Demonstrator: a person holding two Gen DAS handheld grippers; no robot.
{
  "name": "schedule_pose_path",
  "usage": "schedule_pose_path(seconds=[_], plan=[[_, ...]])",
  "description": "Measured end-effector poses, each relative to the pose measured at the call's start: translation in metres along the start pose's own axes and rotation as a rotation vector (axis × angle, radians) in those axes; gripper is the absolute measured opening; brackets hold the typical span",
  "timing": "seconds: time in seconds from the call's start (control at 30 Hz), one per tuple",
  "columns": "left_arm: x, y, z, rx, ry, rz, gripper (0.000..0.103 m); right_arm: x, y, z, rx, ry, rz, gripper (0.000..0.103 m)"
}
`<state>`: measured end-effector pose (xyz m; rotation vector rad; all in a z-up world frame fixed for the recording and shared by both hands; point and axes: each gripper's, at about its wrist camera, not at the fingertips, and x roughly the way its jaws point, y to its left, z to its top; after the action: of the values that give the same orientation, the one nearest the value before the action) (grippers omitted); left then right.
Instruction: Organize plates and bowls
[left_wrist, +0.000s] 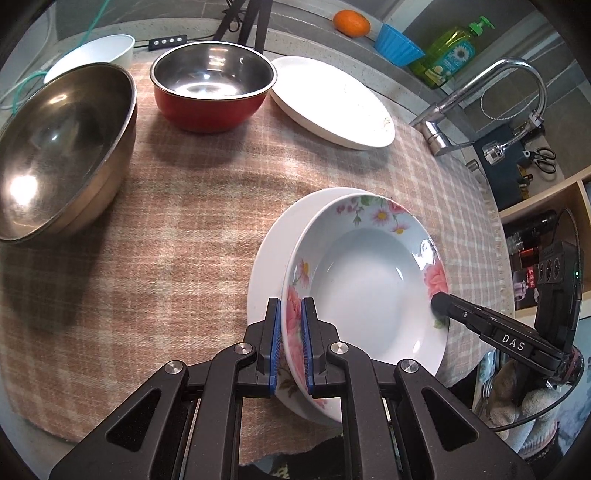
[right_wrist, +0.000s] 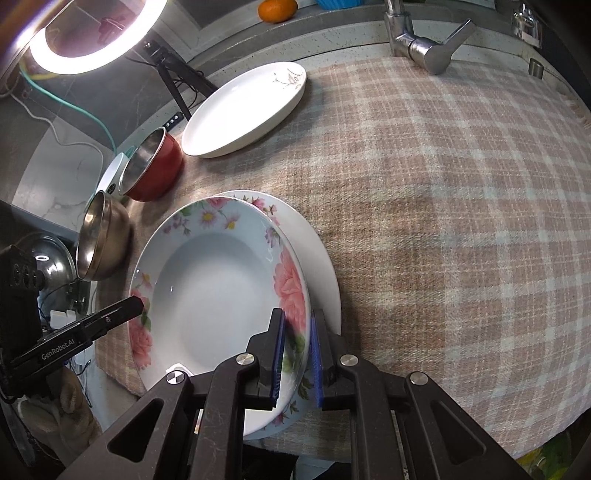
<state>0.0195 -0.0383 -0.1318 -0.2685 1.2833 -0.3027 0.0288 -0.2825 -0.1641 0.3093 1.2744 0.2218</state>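
Note:
A deep floral plate (left_wrist: 369, 280) (right_wrist: 210, 295) is held between both grippers, just over a plain white plate (left_wrist: 266, 266) (right_wrist: 321, 258) on the checked cloth. In the right wrist view a second floral rim shows under it. My left gripper (left_wrist: 291, 347) is shut on the floral plate's left rim. My right gripper (right_wrist: 298, 354) is shut on its right rim and also shows in the left wrist view (left_wrist: 439, 302). The left gripper shows in the right wrist view (right_wrist: 136, 304).
A large steel bowl (left_wrist: 59, 147) (right_wrist: 103, 240), a red bowl (left_wrist: 212, 85) (right_wrist: 153, 166), a white bowl (left_wrist: 96, 51) and a white oval plate (left_wrist: 332, 99) (right_wrist: 247, 107) stand further back. A tap (left_wrist: 480, 99) (right_wrist: 421, 44) is at the right. An orange (left_wrist: 351, 22) lies on the ledge.

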Motion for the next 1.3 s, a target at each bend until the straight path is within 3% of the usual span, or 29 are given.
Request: schedule_pose_path(seconds=[1.3], plan=[[-0.001, -0.006, 0.000, 0.020, -0.014, 0.037, 0.010, -0.003, 0.011, -0.001, -0.056, -0.023, -0.069, 0.016]])
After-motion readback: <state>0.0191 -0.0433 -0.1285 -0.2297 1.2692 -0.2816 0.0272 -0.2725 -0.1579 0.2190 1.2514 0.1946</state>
